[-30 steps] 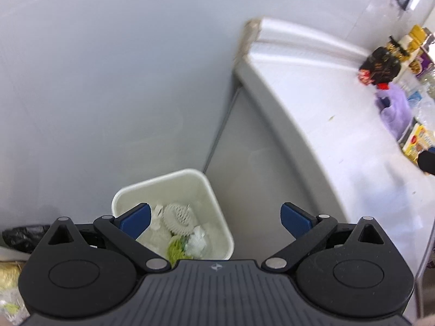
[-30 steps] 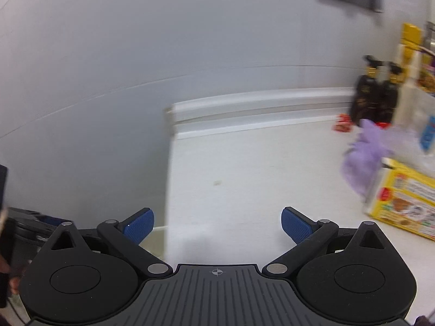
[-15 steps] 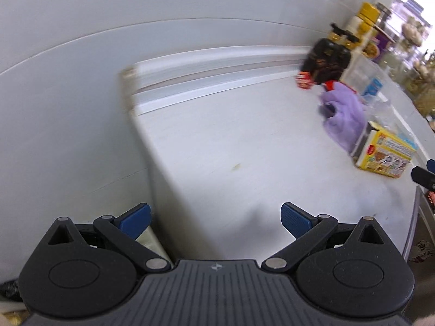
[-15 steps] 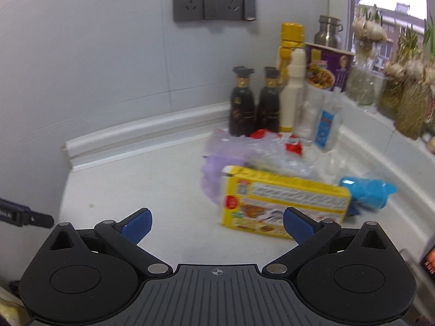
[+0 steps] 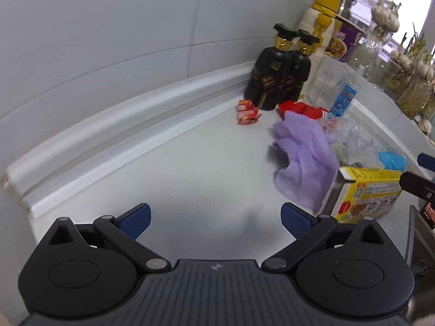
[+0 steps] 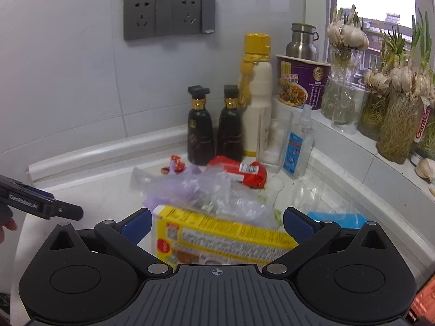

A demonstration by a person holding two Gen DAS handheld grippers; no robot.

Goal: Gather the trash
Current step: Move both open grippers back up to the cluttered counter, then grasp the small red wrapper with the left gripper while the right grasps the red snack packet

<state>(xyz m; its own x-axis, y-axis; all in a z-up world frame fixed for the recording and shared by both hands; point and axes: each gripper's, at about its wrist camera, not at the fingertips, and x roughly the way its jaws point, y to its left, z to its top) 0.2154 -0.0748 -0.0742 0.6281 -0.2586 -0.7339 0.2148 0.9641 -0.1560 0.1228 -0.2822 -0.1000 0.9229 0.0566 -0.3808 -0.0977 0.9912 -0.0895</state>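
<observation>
Yellow box (image 6: pixel 217 240) lies near the counter's (image 5: pixel 190 168) right end, between your right gripper's (image 6: pixel 216 221) spread jaws: you're at the pick. Ease forward, then squeeze. Your left gripper (image 5: pixel 216 216) hovers spread, empty.

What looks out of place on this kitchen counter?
A heap of litter: a yellow box lying flat with an end flap open, crumpled clear plastic, a purple cloth and red wrappers strewn before the upright dark bottles.
</observation>
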